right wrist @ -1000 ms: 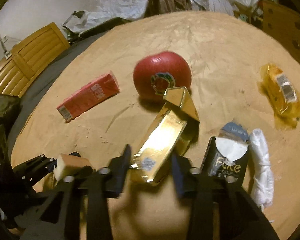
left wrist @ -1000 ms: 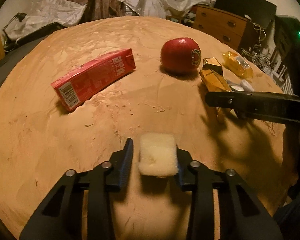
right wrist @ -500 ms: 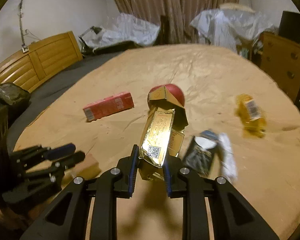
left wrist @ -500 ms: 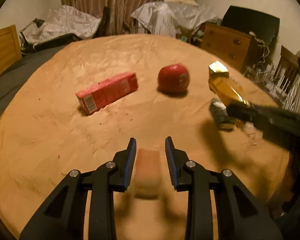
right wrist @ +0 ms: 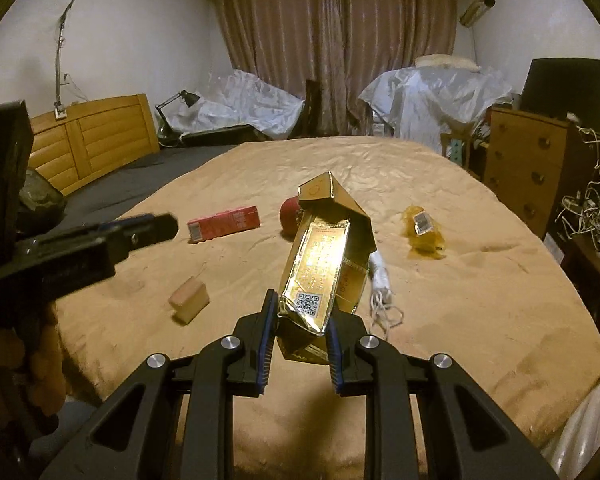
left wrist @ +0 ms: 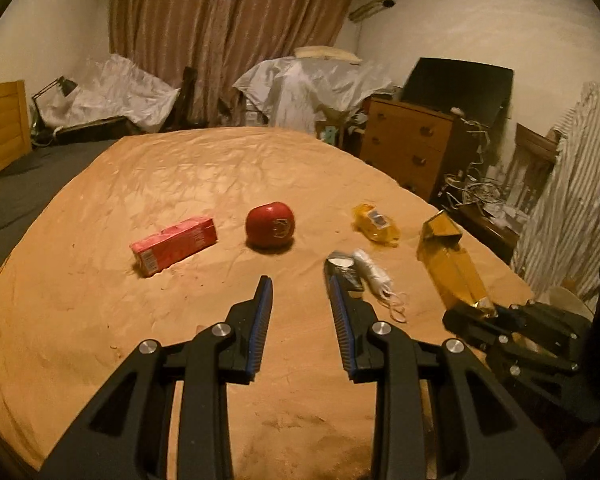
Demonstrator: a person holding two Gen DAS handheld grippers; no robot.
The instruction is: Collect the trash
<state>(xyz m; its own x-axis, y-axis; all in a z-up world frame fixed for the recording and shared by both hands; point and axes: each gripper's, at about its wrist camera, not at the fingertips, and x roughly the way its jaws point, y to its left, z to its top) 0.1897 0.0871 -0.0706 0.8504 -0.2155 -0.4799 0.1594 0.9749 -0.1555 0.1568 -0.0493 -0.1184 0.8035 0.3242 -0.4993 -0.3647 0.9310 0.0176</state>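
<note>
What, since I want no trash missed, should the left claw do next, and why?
Probably open and lower toward the foam block, which lies loose on the blanket. The left claw is shut with nothing in it, while the right claw grips the gold carton.

Surface: a bed under a wrinkled tan cover [left wrist: 180, 176], with a dark grey sheet [left wrist: 12, 200] exposed along its left edge.

Items lying on the cover, placed from the fingers of the left gripper [left wrist: 298, 284]:
- red carton [left wrist: 174, 249], on its side, ahead and to the left;
- red apple [left wrist: 271, 230], straight ahead, just right of the carton;
- dark tissue pack [left wrist: 344, 274], at the right fingertip;
- white crumpled wad [left wrist: 374, 276], touching the pack's right side;
- yellow wrapper [left wrist: 376, 224], beyond them, apart.

Left of the right gripper [right wrist: 302, 300] fingers is a blurred sponge block [right wrist: 189, 300]. Contact with the cover cannot be confirmed.
</note>
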